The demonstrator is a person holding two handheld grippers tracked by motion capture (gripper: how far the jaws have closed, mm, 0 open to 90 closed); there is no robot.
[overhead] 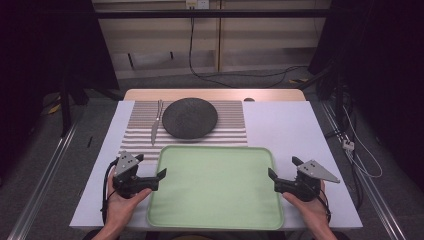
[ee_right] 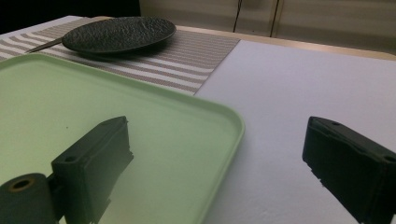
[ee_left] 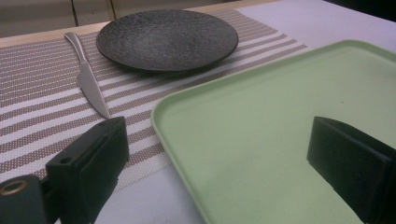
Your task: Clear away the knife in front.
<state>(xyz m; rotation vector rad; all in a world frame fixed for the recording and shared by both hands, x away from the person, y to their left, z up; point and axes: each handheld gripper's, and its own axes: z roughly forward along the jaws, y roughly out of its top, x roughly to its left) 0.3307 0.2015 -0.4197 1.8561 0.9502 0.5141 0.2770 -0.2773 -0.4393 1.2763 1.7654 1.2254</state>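
tray (overhead: pixel 216 215): I see a pale green, flat, rounded-corner rectangle with a low raised rim, nothing lying in it.
tray pose: It lies flat on the white table top, long side running left to right in the high view.
tray place: It sits at my near edge of the table, centred, its far rim just at the striped mat's near edge.
tray in the left gripper view (ee_left: pixel 261 140): I see its left rim and near-left corner curving just beside the mat.
tray in the right gripper view (ee_right: pixel 154 121): I see its right corner, white surface beyond it.

Dim room, evenly lit table, soft focus
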